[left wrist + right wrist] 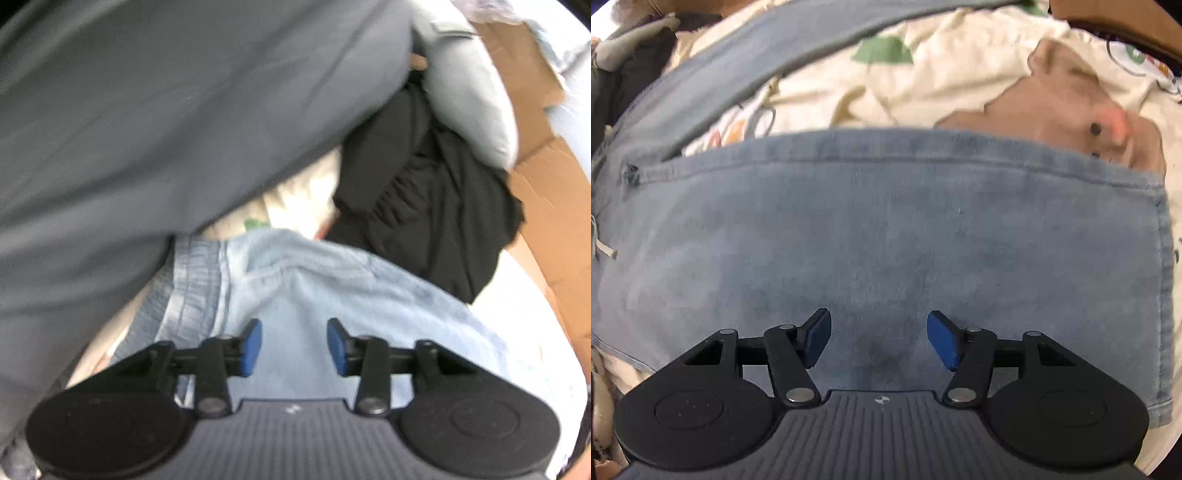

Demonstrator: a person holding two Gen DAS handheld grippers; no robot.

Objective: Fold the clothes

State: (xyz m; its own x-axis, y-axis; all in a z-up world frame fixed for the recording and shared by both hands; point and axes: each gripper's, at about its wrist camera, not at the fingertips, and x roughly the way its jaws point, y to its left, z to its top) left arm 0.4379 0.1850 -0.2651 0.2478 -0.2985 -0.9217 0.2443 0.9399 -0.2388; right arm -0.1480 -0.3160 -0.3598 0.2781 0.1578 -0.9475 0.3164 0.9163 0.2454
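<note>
Both claws, left claw (294, 345) and right claw (878, 339), spread wide, empty, low over pale denim garment (886, 240).

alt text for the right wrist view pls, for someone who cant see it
An open right gripper with blue pads hovers low over a light blue denim garment spread flat, holding nothing. Beyond the denim lies a cream printed sheet with green shapes and a brown cartoon animal.
</note>
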